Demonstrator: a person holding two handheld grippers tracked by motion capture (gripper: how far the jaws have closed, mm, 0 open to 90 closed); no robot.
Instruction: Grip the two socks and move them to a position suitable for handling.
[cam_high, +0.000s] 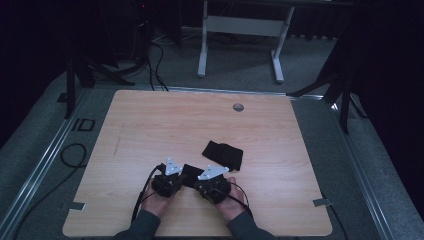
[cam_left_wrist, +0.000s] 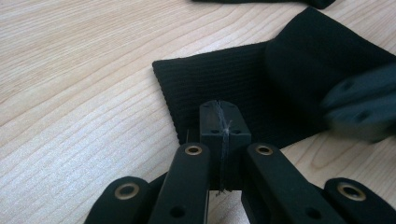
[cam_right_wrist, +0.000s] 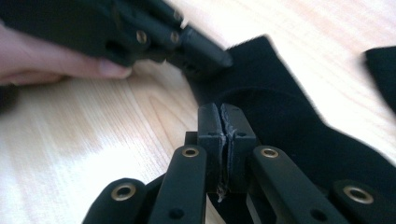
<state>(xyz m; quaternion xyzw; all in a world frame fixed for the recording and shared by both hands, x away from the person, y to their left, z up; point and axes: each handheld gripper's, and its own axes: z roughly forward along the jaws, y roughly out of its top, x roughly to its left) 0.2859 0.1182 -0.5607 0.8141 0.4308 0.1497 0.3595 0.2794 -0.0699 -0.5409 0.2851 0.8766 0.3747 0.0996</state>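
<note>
A black ribbed cloth (cam_high: 191, 170) lies flat on the wooden table (cam_high: 165, 125) near its front edge, between my two grippers. My left gripper (cam_high: 184, 174) is shut, its tips over the cloth's near edge (cam_left_wrist: 223, 119); the cloth (cam_left_wrist: 233, 79) spreads out beyond them. My right gripper (cam_high: 199, 178) is shut too, its tips (cam_right_wrist: 225, 121) over the same cloth (cam_right_wrist: 280, 116). Whether either one pinches the fabric I cannot tell. The left gripper (cam_right_wrist: 224, 58) reaches in from the upper left of the right gripper view. The right gripper (cam_left_wrist: 359, 109) shows blurred in the left gripper view.
A second black cloth (cam_high: 223, 155) lies folded just beyond the grippers, to the right. A round grey grommet (cam_high: 238, 107) sits near the table's far edge. A hand (cam_right_wrist: 56, 70) holds the left gripper. Cables trail off the table's front.
</note>
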